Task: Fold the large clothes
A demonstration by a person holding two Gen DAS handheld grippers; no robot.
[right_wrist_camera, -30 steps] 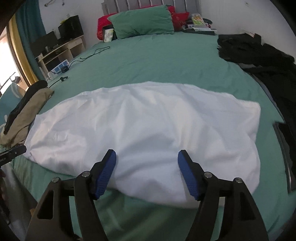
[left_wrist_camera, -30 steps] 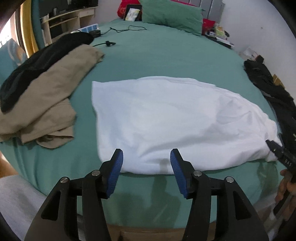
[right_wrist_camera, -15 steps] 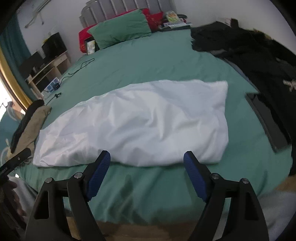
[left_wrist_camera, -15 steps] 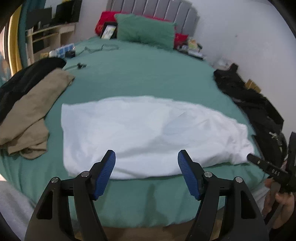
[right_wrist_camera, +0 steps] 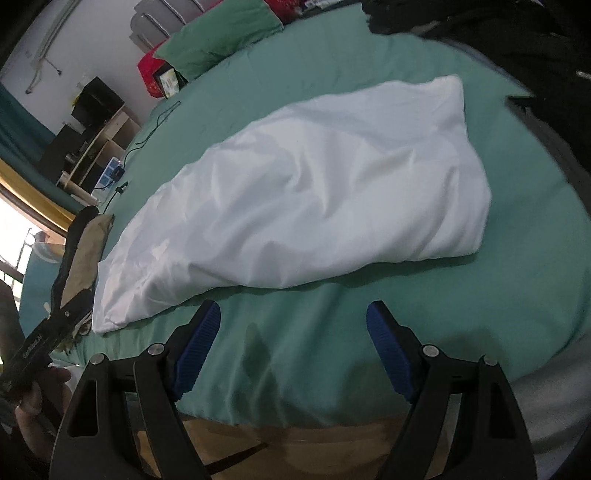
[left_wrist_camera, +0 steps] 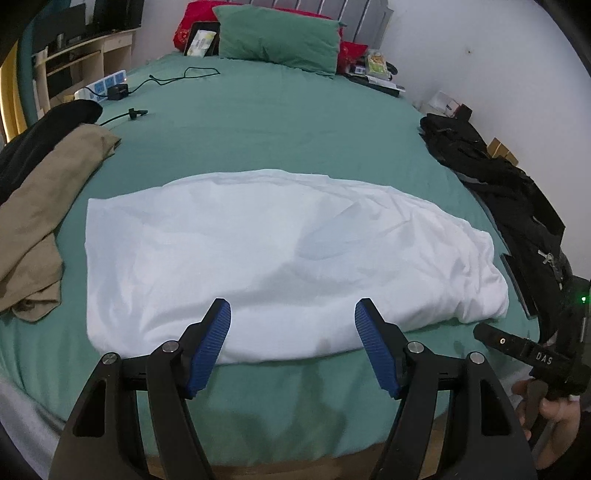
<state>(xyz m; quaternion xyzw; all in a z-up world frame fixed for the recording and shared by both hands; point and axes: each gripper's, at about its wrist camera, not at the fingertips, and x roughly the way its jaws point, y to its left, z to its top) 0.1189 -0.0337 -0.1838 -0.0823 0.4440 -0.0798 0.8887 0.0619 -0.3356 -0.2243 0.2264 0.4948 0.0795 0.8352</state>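
Both grippers have drawn back from the white cloth since a second ago: then the right one's blue pads hung over the fabric, now they stand above bare sheet at the foot of the bed.

Bed [left_wrist_camera: 295, 122], green sheet, fills most of both views. White garment [left_wrist_camera: 280, 258] lies folded into a long, puffy band across the near half of the sheet, long axis left to right, surface creased, right end bunched and rounded. Its near edge runs just beyond the left gripper's pads.

Black clothes [left_wrist_camera: 509, 195] heaped along the bed's right edge. Tan garment [left_wrist_camera: 40, 206] piled on the left side, a black garment [left_wrist_camera: 40, 136] partly under and behind it; both apart from the white one. Green pillow [left_wrist_camera: 280, 37] at the headboard, red cushion [left_wrist_camera: 192, 26] behind it. Black cable [left_wrist_camera: 173, 75] trails across the sheet near the upper left, leading to a white power strip [left_wrist_camera: 98, 86].

Left gripper [left_wrist_camera: 293, 321]: jaws spread wide, nothing between them, held over the white garment's near edge. Right gripper [right_wrist_camera: 293, 325]: jaws spread wide, nothing held, over bare green sheet just short of the garment.
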